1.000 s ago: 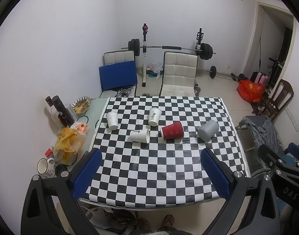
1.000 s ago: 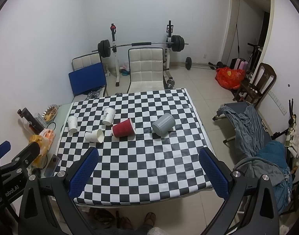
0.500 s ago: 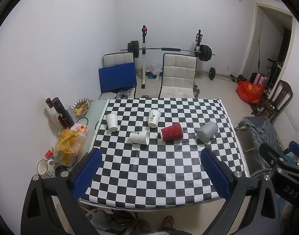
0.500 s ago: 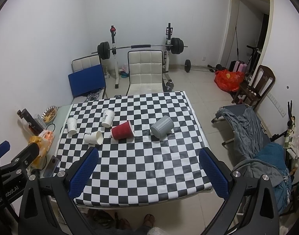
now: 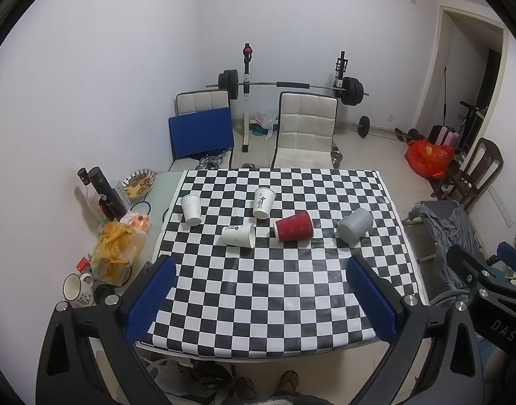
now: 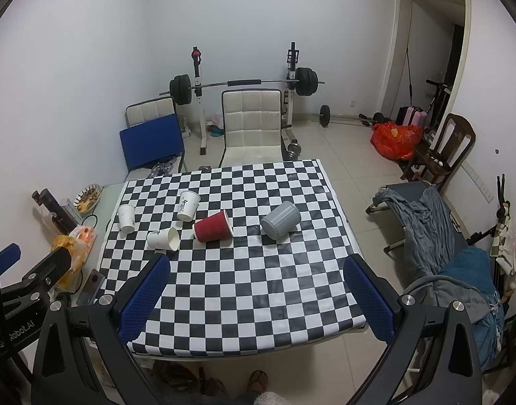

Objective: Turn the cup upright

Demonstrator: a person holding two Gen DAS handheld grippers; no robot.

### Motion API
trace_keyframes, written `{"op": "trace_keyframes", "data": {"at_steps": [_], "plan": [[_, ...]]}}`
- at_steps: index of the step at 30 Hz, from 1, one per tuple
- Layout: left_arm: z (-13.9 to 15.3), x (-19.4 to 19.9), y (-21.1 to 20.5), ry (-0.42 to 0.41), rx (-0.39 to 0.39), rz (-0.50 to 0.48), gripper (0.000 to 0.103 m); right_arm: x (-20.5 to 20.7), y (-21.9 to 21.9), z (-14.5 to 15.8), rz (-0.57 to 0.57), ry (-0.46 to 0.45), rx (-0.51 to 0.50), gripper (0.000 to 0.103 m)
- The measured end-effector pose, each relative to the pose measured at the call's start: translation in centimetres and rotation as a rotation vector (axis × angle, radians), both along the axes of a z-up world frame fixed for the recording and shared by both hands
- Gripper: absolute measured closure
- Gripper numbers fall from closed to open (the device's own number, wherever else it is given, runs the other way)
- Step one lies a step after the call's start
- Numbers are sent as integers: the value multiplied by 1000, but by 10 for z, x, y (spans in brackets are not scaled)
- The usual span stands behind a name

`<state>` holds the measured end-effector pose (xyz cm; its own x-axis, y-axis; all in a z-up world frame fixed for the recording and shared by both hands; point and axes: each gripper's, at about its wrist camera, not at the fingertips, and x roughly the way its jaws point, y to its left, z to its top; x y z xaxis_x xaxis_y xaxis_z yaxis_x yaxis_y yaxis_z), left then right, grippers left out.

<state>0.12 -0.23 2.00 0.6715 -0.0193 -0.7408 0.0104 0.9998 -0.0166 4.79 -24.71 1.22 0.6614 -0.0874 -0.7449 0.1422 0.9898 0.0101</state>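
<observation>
1. The left tool [image 5: 258, 298] hangs above the near edge of the worktop [image 5: 291, 303], its two blue-padded fingers [image 5: 150, 298] spread wide apart with nothing between them.
2. The right tool [image 6: 256, 295] hangs likewise over the near edge, its fingers [image 6: 367, 295] wide apart and holding nothing.
3. The worktop wears a black-and-white checkered cloth, and five cups stand or lie on its far half, well apart from both tools.
4. A red ribbed cup [image 5: 293, 226] lies on its side near the middle, its mouth turned to the right.
5. A grey ribbed cup [image 5: 355, 225] lies tipped over to the right of the red one, its closed base turned toward the near left.
6. A white paper cup [image 5: 238, 235] lies on its side just left of the red cup, mouth to the right.
7. Two more white paper cups stand upright: one with dark print [image 5: 263, 202] beyond the lying white cup, and a plain one [image 5: 191, 209] near the far left edge.
8. Left of the cloth sit a yellow snack bag [image 5: 118, 249], a white mug [image 5: 76, 288], a dark bottle [image 5: 106, 195] and a bowl of food [image 5: 138, 183].
9. Beyond the worktop stand a cream padded chair [image 5: 305, 128], a blue-backed chair [image 5: 201, 133] and a barbell rack [image 5: 291, 84].
</observation>
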Motion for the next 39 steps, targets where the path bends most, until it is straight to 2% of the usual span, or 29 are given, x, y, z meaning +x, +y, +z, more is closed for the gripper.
{"op": "trace_keyframes", "data": {"at_steps": [39], "plan": [[17,-9,-1,-36,0,-14,0,-10,-1,3,-1,-19,2,0]]}}
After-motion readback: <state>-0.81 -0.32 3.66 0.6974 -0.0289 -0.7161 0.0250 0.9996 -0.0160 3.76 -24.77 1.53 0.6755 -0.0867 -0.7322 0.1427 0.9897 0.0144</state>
